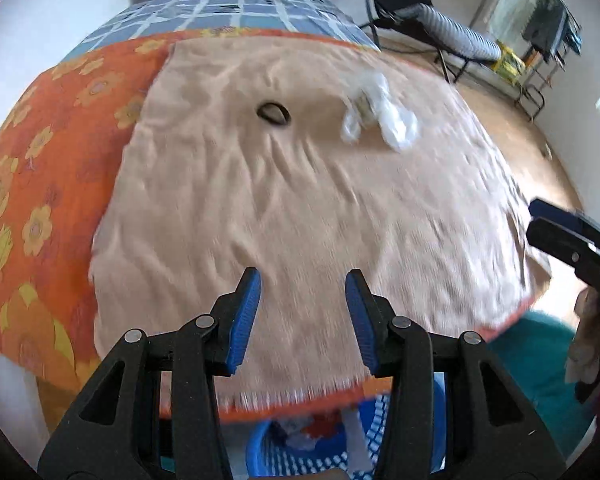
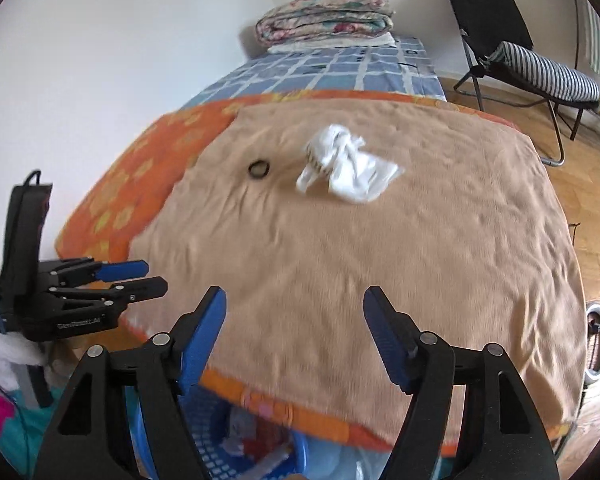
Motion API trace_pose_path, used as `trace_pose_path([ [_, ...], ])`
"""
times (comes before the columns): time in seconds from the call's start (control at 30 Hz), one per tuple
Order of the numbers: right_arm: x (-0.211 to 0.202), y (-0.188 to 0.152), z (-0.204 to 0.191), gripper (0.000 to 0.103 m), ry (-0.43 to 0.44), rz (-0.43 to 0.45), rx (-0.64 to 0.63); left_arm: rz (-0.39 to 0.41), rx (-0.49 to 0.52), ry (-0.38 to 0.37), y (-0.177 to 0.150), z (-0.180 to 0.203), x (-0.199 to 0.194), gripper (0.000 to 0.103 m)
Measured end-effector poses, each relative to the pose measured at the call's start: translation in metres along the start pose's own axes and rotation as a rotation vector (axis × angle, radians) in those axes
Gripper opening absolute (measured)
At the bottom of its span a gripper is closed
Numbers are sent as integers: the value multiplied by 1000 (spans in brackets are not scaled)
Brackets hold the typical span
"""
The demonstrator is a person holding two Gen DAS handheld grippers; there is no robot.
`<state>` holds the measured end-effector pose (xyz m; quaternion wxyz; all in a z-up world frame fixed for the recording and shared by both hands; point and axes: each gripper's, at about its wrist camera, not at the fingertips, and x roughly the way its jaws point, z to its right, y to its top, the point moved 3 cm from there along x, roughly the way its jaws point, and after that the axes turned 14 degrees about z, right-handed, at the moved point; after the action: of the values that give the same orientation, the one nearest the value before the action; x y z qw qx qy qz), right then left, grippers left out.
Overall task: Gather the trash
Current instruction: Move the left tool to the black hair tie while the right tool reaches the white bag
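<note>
Crumpled white tissue (image 1: 380, 114), trash likely light, soft and best pinched at a raised fold, lies mid-blanket (image 1: 300, 208) beyond the half-open, empty left gripper (image 1: 303, 320); the right wrist view shows it (image 2: 348, 166) far beyond the wide-open, empty right gripper (image 2: 296, 336).

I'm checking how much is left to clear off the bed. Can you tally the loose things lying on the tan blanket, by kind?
Crumpled white wrapper or tissue bundle: 1
Small dark ring: 1
Total: 2

Both lie apart on the tan blanket. The white bundle may be more than one piece; the blur hides that.
</note>
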<state>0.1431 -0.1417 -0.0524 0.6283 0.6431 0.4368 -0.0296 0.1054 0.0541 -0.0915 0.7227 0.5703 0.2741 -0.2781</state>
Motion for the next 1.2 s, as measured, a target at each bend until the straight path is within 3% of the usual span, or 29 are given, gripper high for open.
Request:
trace_pose_path([
  [0.47, 85, 59, 23, 71, -15, 5, 109, 40, -97, -18, 75, -28, 69, 45],
  [0.63, 112, 69, 30, 71, -34, 2, 114, 43, -193, -36, 96, -43, 96, 45],
  [0.87, 142, 76, 40, 71, -62, -12, 117, 18, -316, -48, 105, -58, 131, 45],
  [1.03, 157, 74, 41, 71, -65, -30, 120, 7, -299, -17, 105, -60, 148, 44],
  [1.1, 163, 73, 41, 71, -67, -39, 120, -5, -306, -8, 102, -62, 154, 34],
  [1.2, 172, 71, 41, 71, -76, -47, 122, -15, -308, -9, 99, -63, 162, 33],
])
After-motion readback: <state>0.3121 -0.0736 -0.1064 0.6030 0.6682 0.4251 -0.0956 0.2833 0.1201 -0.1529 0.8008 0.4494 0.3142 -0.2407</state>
